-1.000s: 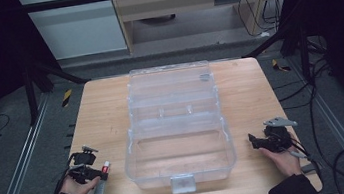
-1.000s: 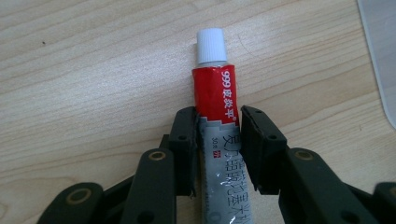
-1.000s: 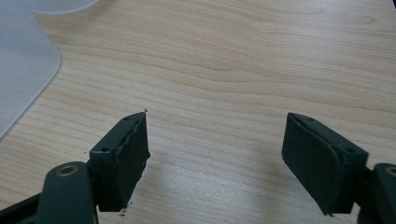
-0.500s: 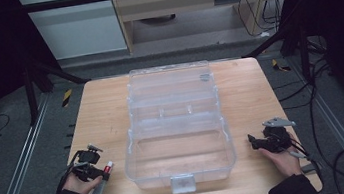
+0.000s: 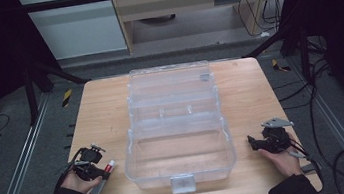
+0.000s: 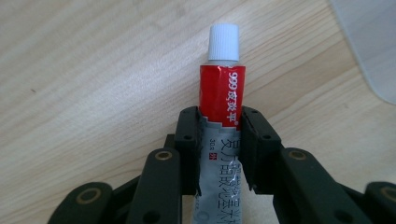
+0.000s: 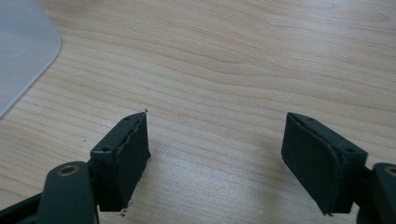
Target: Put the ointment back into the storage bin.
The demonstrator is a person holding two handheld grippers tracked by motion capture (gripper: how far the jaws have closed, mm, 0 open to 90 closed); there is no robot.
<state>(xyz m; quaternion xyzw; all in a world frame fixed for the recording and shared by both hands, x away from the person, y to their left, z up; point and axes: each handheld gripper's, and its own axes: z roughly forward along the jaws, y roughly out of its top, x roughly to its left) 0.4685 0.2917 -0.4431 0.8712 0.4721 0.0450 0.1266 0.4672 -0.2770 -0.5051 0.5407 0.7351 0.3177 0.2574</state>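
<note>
A tube of ointment point(image 6: 219, 88), red and silver with a white cap, lies on the wooden table point(image 5: 102, 116) near its front left. My left gripper point(image 6: 219, 117) is shut on it: both pads press its sides just behind the red band, and the jaws have just been closing around it. From above, the left gripper point(image 5: 100, 171) sits over the tube point(image 5: 110, 166), left of a clear plastic box point(image 5: 132, 155). My right gripper point(image 7: 215, 149) is open with nothing but bare wood between its jaws. In the high view the right gripper point(image 5: 252, 142) rests right of the box.
The clear box stands open mid-table, its lid point(image 5: 168, 80) laid back and a latch point(image 5: 182, 183) at its front wall. Its rounded corner point(image 6: 373, 51) lies just right of the tube and at the upper left point(image 7: 23, 46) before the right gripper. Black frame legs flank the table.
The left hand has shifted slightly over the tube. The right hand has stayed where it was.
</note>
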